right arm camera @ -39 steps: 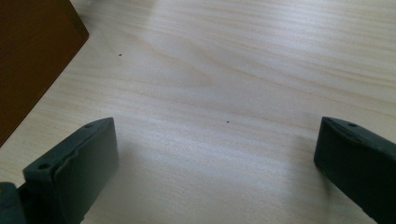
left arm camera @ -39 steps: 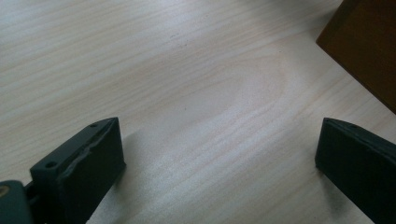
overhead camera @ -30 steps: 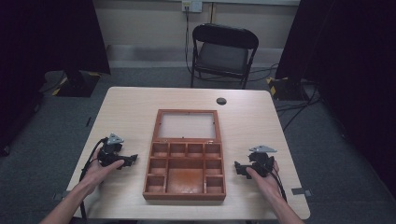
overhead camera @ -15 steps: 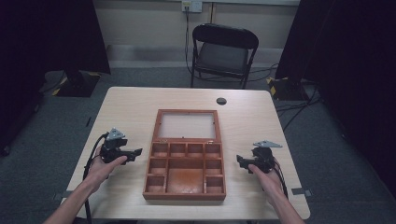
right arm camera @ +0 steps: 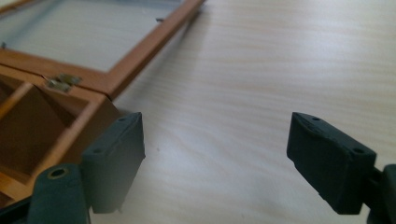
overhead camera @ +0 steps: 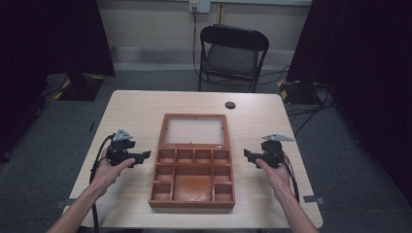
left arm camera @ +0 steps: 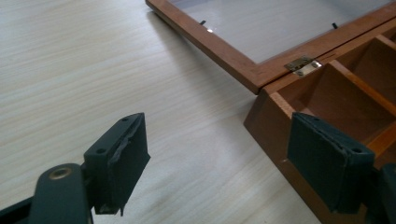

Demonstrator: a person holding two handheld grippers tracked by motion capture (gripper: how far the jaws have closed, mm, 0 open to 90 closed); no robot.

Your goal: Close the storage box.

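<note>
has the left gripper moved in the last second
Yes. The left gripper has shifted slightly away from the person along the wooden box, staying just left of it.

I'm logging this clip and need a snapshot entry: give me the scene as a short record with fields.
surface: light wood table
main object: wooden box, lying open at the table's centre
lid: glass-paned lid folded flat on the far side, brass hinge visible
compartments: all look empty
left gripper: open, left of the box, holding nothing
right gripper: open, right of the box, holding nothing
background: black folding chair beyond the table
</note>
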